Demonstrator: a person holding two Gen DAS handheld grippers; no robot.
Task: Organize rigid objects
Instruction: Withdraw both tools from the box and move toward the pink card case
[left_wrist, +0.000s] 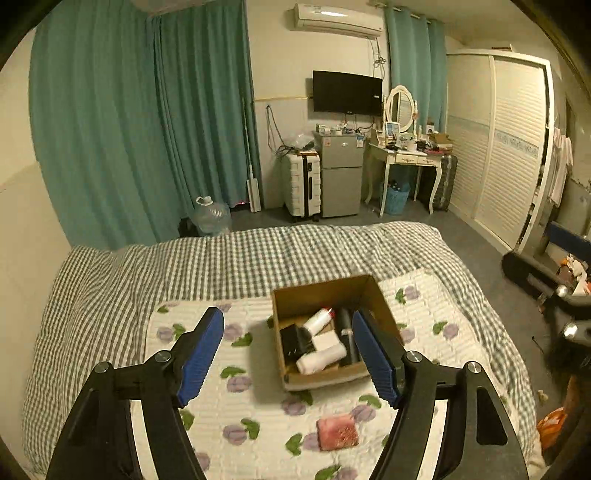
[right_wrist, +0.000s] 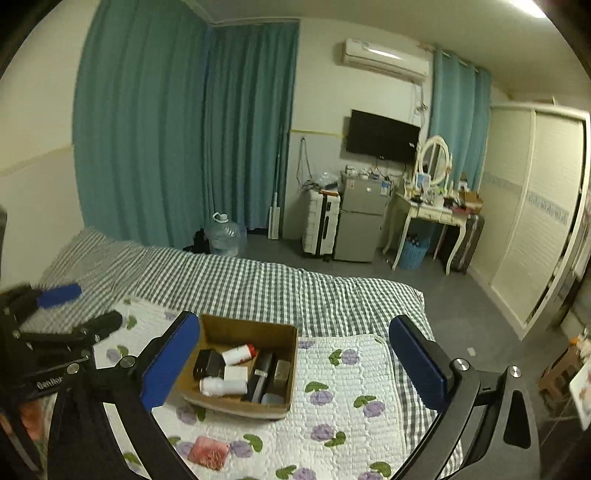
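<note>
Left gripper (left_wrist: 288, 354) and right gripper (right_wrist: 293, 363) spread, empty, above cardboard box (right_wrist: 221, 332) holding bottles; sorting likely finished.

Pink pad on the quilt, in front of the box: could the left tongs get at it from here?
Probably yes. The pink pad lies alone on the quilt, nothing on it, and the left tongs are open and empty above.

You see an open cardboard box (left_wrist: 321, 295) on the bed's floral quilt. In the box lie two white bottles (left_wrist: 320, 356), black items and a dark cylinder (left_wrist: 347, 332), all lying flat.
</note>
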